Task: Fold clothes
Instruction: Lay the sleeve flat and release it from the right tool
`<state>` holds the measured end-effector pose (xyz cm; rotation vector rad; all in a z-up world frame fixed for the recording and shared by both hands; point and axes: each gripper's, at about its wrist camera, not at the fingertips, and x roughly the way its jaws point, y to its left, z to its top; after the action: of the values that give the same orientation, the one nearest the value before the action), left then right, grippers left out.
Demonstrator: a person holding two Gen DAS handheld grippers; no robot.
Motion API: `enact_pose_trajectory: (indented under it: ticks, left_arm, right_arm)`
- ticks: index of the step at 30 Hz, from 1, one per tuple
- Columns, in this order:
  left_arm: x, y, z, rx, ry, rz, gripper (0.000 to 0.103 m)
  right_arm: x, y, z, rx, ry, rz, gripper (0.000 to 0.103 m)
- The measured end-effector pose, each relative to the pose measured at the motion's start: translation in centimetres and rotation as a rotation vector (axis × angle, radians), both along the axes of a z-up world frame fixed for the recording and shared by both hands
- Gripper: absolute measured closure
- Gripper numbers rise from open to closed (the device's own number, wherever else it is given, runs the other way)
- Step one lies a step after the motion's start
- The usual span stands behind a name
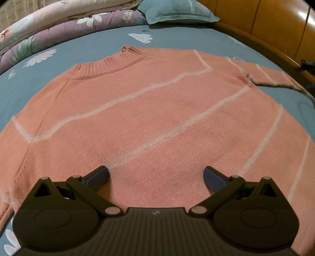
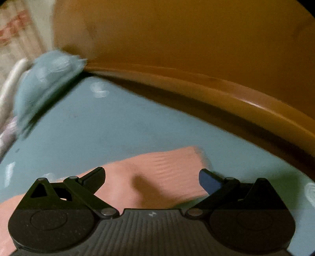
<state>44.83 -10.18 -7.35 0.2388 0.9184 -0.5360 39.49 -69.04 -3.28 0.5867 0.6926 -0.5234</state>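
Salmon-pink knit sweater with pale stripes lies spread flat on our blue bedsheet, ready for folding; left gripper and right gripper hover, fingers apart, the right over its ribbed cuff.

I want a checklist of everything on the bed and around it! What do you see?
Surface: blue bed sheet with white flower prints.
Job's things: pink sweater with white stripes, spread flat, collar away from the left camera; sleeve end lies before the right gripper.
Clutter: floral quilt folded at the far edge; blue pillow beside it.
Grippers: left gripper open over the sweater's body; right gripper open over the sleeve end; neither holds anything.
Cables: nothing seen for certain; dark object on the wooden bed frame, too small to tell.
Surroundings: wooden panels behind.
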Motion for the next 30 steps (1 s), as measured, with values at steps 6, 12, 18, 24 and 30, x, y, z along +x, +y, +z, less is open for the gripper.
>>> enact_pose_trajectory:
  ticks: [6,12,18,24,30]
  left_arm:
    - [0.0,0.0,0.0,-0.002,0.0,0.002,0.0]
    - [-0.1,0.0,-0.2,-0.01,-0.004,0.006,0.0]
    - [-0.3,0.3,-0.2,-0.029,-0.011,-0.002,0.0]
    - [-0.3,1.2,-0.5,-0.07,-0.023,-0.031,0.0]
    - [-0.5,1.5,-0.6,-0.086,-0.035,-0.05,0.0]
  right_arm:
    - [7.3,10.0,1.3,-0.051,0.0,0.34,0.0]
    - [14.3,20.2,-1.0,-0.143,0.067,0.596,0.0]
    - [15.8,21.4,-3.9,-0.246,0.123,0.656,0.0]
    - [13.9,18.1,-3.4,-0.254,0.213,0.577,0.0]
    - [14.6,20.6,-0.4,-0.201,0.228,0.502,0.0]
